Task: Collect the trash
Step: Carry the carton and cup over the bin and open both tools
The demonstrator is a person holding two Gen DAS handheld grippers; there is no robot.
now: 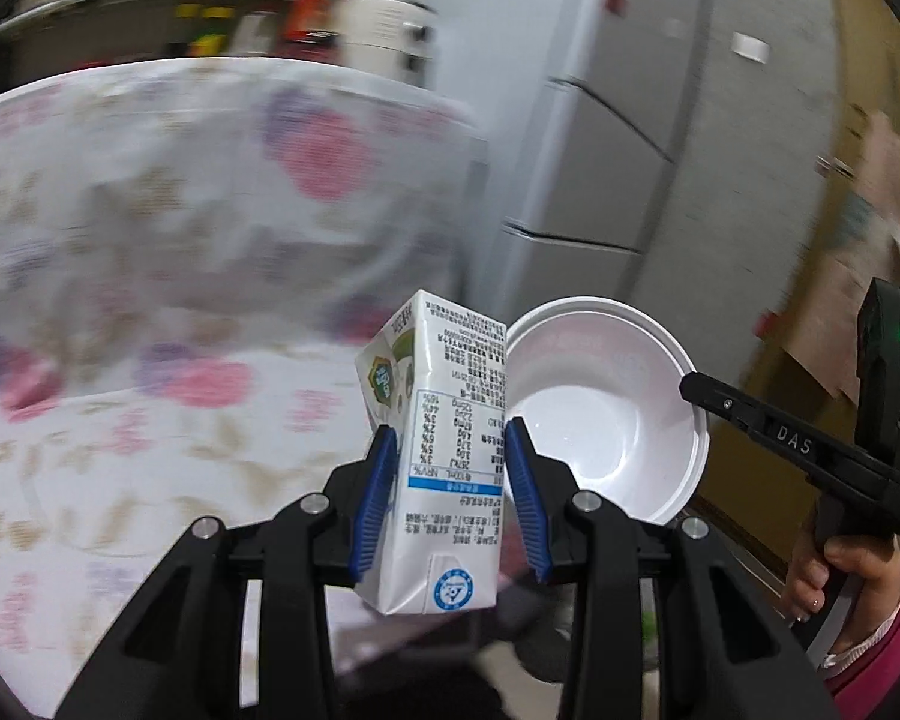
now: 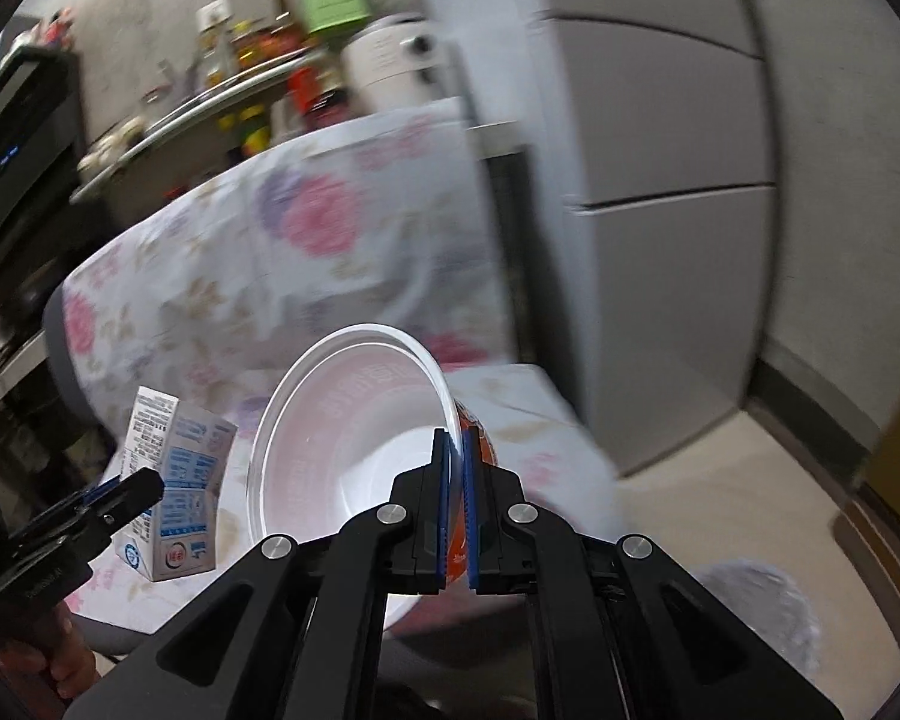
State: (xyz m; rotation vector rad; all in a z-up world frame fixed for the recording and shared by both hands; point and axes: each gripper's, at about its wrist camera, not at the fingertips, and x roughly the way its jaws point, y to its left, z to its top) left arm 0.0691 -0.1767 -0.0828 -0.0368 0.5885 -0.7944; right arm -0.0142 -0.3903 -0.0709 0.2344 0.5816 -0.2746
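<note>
Two grips held: left gripper [image 1: 453,480] clamped carton [image 1: 438,450], right gripper [image 2: 456,504] pinched only the bowl [image 2: 354,420] rim at frame centre, so it could slip.

L gripper [image 1: 453,492]: your blue pads clamp the milk carton [image 1: 444,450] by its sides, pts slightly down.
R gripper [image 2: 456,504]: jaws pinched tight on the bowl [image 2: 354,450] wall, just right of the carton.
R hand [image 1: 834,576]: wraps handle, pink sleeve showing.

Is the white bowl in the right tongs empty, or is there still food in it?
Empty. Both wrist views look straight into the bowl and show only a clean white inside, with its rim pinched in the right tongs.
</note>
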